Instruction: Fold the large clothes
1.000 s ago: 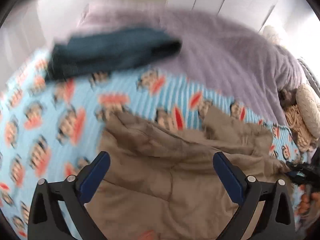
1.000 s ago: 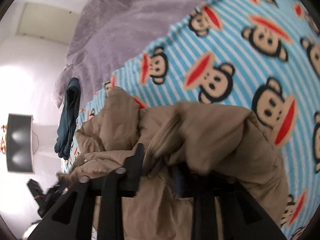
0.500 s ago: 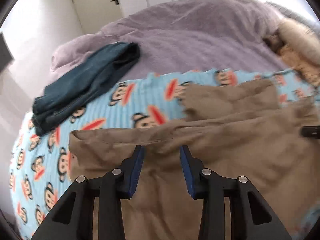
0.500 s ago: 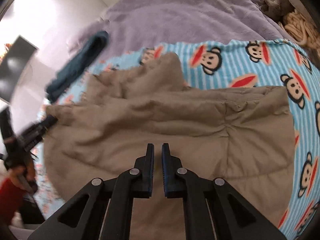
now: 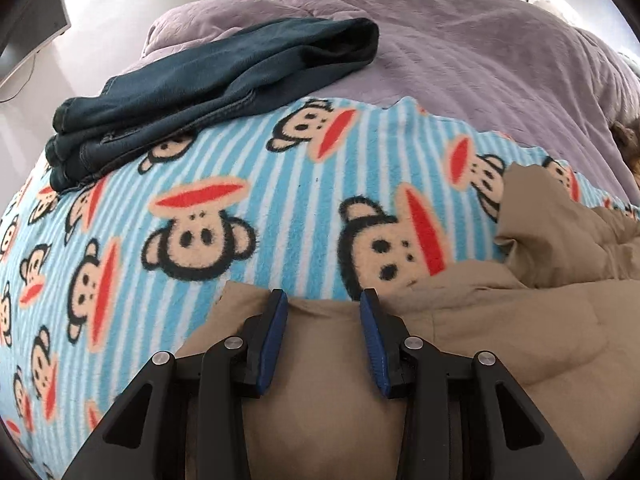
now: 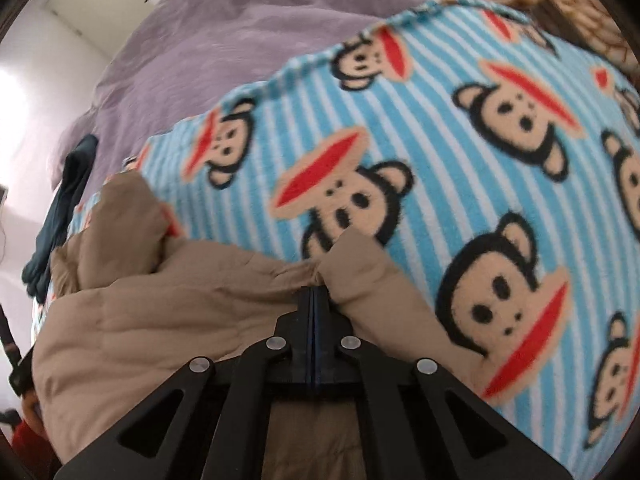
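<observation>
A tan padded jacket (image 5: 500, 320) lies on the blue monkey-print blanket (image 5: 240, 200). In the left wrist view my left gripper (image 5: 323, 300) hovers low over the jacket's near-left edge with its blue-padded jaws partly apart and nothing between them. In the right wrist view the jacket (image 6: 160, 320) is bunched up, and my right gripper (image 6: 313, 294) is shut on a pinched fold of its edge. A sleeve or collar part (image 6: 128, 216) sticks up at the left.
Folded dark teal jeans (image 5: 208, 80) lie at the back left on the blanket's far edge; they also show in the right wrist view (image 6: 64, 200). A purple bedspread (image 5: 460, 52) covers the bed behind. A knitted beige item (image 6: 540, 4) lies at the far right.
Both grippers have dropped low onto the jacket's far edge. The right gripper has closed fully on a fold of the jacket. The left jaws have widened slightly since half a second ago.
</observation>
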{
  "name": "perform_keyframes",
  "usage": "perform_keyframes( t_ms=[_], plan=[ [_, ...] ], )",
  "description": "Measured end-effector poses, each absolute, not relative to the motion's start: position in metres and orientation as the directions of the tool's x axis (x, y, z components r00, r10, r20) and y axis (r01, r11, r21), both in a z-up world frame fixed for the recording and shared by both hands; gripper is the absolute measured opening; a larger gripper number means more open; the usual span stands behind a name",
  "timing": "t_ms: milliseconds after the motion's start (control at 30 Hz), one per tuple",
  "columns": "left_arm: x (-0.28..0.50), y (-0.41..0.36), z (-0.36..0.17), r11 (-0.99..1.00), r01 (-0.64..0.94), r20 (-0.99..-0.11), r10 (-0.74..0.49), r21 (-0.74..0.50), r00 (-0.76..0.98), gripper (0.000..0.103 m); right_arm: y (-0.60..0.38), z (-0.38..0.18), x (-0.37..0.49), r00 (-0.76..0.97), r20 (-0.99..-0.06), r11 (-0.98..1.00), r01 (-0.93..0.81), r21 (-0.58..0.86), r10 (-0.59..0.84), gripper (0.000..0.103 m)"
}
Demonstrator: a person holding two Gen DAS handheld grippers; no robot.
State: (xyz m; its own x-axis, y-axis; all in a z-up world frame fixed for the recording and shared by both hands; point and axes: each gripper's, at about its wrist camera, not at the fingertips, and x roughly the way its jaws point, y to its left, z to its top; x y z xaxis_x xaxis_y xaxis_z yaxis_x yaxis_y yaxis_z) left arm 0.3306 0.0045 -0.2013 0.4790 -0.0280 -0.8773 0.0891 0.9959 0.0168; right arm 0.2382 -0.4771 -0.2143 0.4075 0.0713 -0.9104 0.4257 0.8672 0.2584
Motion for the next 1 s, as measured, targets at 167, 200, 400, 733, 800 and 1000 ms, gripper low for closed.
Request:
perform_keyframes(
  t_ms=[167, 200, 400, 733, 800, 1000],
  plan=[
    [0.337, 0.007, -0.204, 0.997, 0.081, -0.887, -0.04, -0.003, 0.46, 0.042, -0.477, -0.222, 0.24, 0.421, -0.905, 0.868, 0.425, 0.257, 0.061, 0.0],
    [0.338, 0.008, -0.201, 0.997, 0.081, -0.889, -0.041, -0.004, 0.456, 0.042, -0.478, -0.22, 0.239, 0.42, -0.905, 0.867, 0.426, 0.257, 0.062, 0.0],
    [0.311, 0.031, -0.152, 0.997, 0.082, -0.866, -0.056, -0.017, 0.497, 0.042, -0.464, -0.189, 0.237, 0.387, -0.922, 0.888, 0.425, 0.176, -0.002, 0.007],
    [0.232, 0.064, -0.129, 0.998, 0.053, -0.908, -0.048, -0.029, 0.416, 0.042, -0.435, -0.134, 0.16, 0.442, -0.897, 0.862, 0.444, 0.244, 0.026, 0.048],
    [0.216, 0.062, -0.132, 0.998, 0.056, -0.922, -0.057, -0.038, 0.383, 0.042, -0.426, -0.132, 0.143, 0.443, -0.894, 0.844, 0.455, 0.285, 0.063, 0.056],
    [0.173, 0.049, -0.13, 0.995, 0.07, -0.929, -0.094, -0.074, 0.357, 0.086, -0.396, -0.13, 0.093, 0.451, -0.88, 0.791, 0.48, 0.379, 0.148, 0.082]
  ],
)
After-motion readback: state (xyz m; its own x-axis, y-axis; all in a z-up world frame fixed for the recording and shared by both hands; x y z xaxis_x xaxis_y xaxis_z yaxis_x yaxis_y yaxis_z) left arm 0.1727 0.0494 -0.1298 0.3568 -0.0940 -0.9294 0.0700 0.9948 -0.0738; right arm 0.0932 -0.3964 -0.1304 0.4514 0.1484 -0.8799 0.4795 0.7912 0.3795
